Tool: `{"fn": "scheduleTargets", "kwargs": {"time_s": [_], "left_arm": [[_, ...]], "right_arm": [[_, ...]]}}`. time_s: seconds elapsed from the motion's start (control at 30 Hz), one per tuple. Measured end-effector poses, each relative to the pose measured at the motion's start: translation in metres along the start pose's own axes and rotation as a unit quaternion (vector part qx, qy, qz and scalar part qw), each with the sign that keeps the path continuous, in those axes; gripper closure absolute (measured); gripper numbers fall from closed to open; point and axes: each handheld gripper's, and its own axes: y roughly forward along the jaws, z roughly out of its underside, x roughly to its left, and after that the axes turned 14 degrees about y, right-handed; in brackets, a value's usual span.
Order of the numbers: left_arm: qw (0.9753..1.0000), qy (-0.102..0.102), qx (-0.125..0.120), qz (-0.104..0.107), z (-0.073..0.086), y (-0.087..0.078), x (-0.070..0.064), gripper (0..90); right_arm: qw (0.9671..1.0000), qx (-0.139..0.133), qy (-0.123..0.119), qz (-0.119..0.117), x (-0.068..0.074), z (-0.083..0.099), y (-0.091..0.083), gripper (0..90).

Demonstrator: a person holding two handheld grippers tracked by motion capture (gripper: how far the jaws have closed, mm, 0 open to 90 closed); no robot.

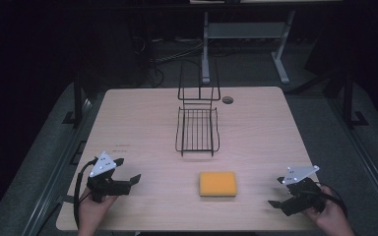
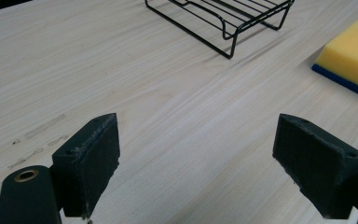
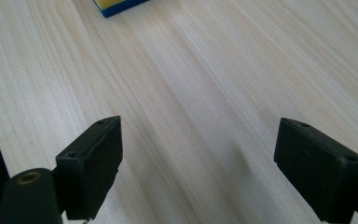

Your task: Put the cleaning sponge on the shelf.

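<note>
A light wooden table (image 1: 142,123) with rounded corners stands on a dark floor; in the high view a person's two hands come in from the bottom edge, each one holding a black two-jaw gripper with a grey three-cornered plate on top.

The left gripper (image 1: 128,169) is near the front left corner of the table, held by the left hand (image 1: 92,212); its jaws are spread wide apart and nothing is between them; in the left gripper view (image 2: 196,158) only bare wood lies between the two black pads.

The right gripper (image 1: 277,192) is near the front right corner, held by the right hand (image 1: 330,216); its jaws are also released and wide apart; in the right gripper view (image 3: 198,161) the gap between them holds nothing but the table surface.

A rectangular yellow sponge with a blue underside (image 1: 218,184) lies flat on the table between the two grippers, somewhat nearer to the right one and apart from both; its blue layer is seen in the left gripper view (image 2: 354,56), and one corner of it appears at the top of the right gripper view (image 3: 116,5).

A black wire rack (image 1: 197,129) with an upright back part stands behind the sponge, near the middle of the table; its front edge is visible in the left gripper view (image 2: 228,18); just beside its back, to the right, there is a small round hole in the tabletop (image 1: 228,100).
</note>
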Motion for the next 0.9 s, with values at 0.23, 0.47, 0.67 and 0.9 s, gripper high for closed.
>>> {"fn": "scheduleTargets", "kwargs": {"time_s": [0.23, 0.47, 0.67, 0.9], "left_arm": [[1.0000, 0.000, 0.002, 0.003, -0.001, 0.003, 0.000, 14.2], [1.0000, 0.004, -0.001, 0.001, -0.001, 0.002, -0.002, 14.2], [1.0000, 0.001, -0.002, 0.001, 0.001, 0.000, 0.000, 14.2], [1.0000, -0.001, -0.001, -0.002, 0.001, 0.000, 0.001, 14.2]], "right_arm": [[1.0000, 0.000, -0.004, -0.005, 0.001, -0.004, 0.000, 15.0], [0.9999, 0.006, -0.010, -0.009, 0.004, -0.009, 0.001, 15.0], [0.9997, 0.015, -0.012, -0.015, 0.007, -0.016, 0.004, 15.0], [0.9988, 0.031, -0.028, -0.027, 0.012, -0.030, 0.006, 15.0]]}}
